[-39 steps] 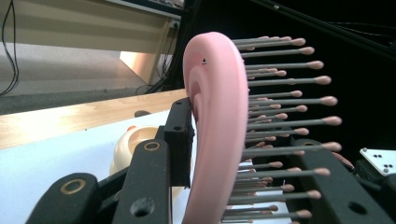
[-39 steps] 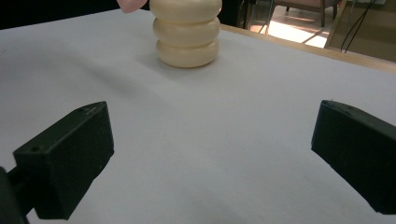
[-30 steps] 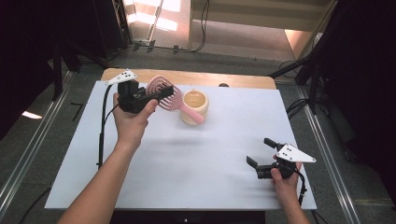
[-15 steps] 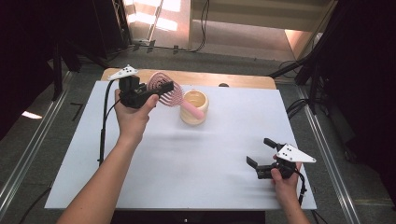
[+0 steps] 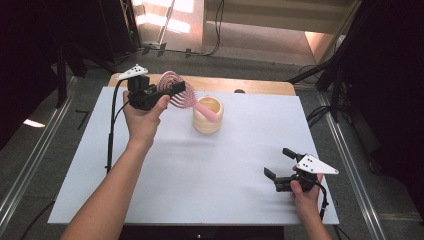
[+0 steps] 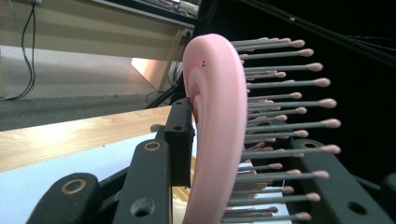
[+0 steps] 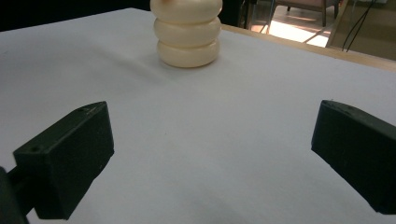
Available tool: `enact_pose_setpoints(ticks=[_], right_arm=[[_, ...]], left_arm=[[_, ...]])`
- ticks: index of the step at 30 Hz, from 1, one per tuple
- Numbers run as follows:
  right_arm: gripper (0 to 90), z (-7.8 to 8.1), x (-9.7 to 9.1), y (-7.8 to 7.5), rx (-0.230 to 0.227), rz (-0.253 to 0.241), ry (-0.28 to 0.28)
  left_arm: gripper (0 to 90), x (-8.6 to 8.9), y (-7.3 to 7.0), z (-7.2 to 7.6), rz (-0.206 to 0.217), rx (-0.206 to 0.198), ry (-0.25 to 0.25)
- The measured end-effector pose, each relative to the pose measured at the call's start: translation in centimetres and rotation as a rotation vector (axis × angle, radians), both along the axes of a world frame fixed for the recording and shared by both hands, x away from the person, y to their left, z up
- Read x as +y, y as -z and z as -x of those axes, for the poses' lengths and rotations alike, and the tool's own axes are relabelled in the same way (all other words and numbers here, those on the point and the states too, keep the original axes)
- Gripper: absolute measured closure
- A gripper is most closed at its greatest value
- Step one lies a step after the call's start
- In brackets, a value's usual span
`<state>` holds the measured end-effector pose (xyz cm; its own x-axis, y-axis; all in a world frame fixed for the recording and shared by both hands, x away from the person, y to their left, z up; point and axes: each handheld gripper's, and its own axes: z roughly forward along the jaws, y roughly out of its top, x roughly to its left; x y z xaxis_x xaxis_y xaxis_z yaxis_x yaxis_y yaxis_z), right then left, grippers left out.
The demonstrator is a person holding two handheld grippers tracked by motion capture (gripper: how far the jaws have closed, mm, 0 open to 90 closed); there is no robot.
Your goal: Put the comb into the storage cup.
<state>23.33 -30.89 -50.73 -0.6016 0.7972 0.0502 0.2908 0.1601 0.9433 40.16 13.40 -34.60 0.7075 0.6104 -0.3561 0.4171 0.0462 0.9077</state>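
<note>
My left gripper (image 5: 172, 92) was raised over the far left part of the white table (image 5: 165, 175), near the wooden edge (image 5: 250, 86) that ran along the back. Its jaws were clamped on a pink hairbrush (image 5: 175, 90), pressing on the round head from both sides. In the left gripper view the head (image 6: 217, 126) stood on edge between my jaws, one jaw against its smooth back and the other among the grey bristles (image 6: 285, 98) with their pale pink tips. From above, the brush's handle (image 5: 206, 111) slanted down and to the right, and its end lay inside a cream cup (image 5: 208, 116) that stood on the table just beside my left hand (image 5: 142, 120). I could not tell whether the handle touched the bottom of the cup or only leaned on its rim. The cup had a ribbed body of three stacked rings, plain to see in the right gripper view (image 7: 188, 32), where it stood upright well ahead of my jaws. My right gripper (image 5: 281, 165) was at the near right corner of the table, well apart from the cup and the brush, held low in my right hand (image 5: 304, 192). Its jaws were spread wide with nothing between them but bare white tabletop (image 7: 210, 140). A black cable (image 5: 111, 130) trailed down from the left gripper along the table's left side.
</note>
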Motion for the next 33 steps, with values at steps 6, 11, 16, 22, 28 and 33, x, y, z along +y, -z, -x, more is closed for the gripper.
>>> enact_pose_setpoints(ticks=[6, 11, 16, 22, 28, 33], right_arm=[[0.0, 0.0, 0.0, 0.0, 0.001, 0.001, -0.001], [0.0, 0.0, 0.0, 0.0, 0.000, 0.000, -0.001], [0.0, 0.0, 0.0, 0.0, 0.001, 0.000, 0.000], [0.0, 0.0, 0.0, 0.0, 0.000, -0.001, 0.001], [0.0, 0.0, -0.1, 0.0, 0.002, -0.003, 0.000], [0.0, 0.1, -0.1, 0.0, 0.000, -0.006, 0.001]], left_arm=[[64.7, -0.1, -0.2, -0.4, 0.006, -0.002, -0.004], [64.8, 0.1, -0.3, -0.7, 0.014, -0.001, -0.017], [64.8, 0.1, -0.3, -1.0, 0.018, -0.005, -0.026], [64.8, 0.0, -0.1, -1.3, 0.005, -0.009, -0.042], [64.8, -0.3, 0.1, -1.5, -0.014, -0.017, -0.062], [64.8, -0.7, 0.4, -1.6, -0.037, -0.021, -0.071]])
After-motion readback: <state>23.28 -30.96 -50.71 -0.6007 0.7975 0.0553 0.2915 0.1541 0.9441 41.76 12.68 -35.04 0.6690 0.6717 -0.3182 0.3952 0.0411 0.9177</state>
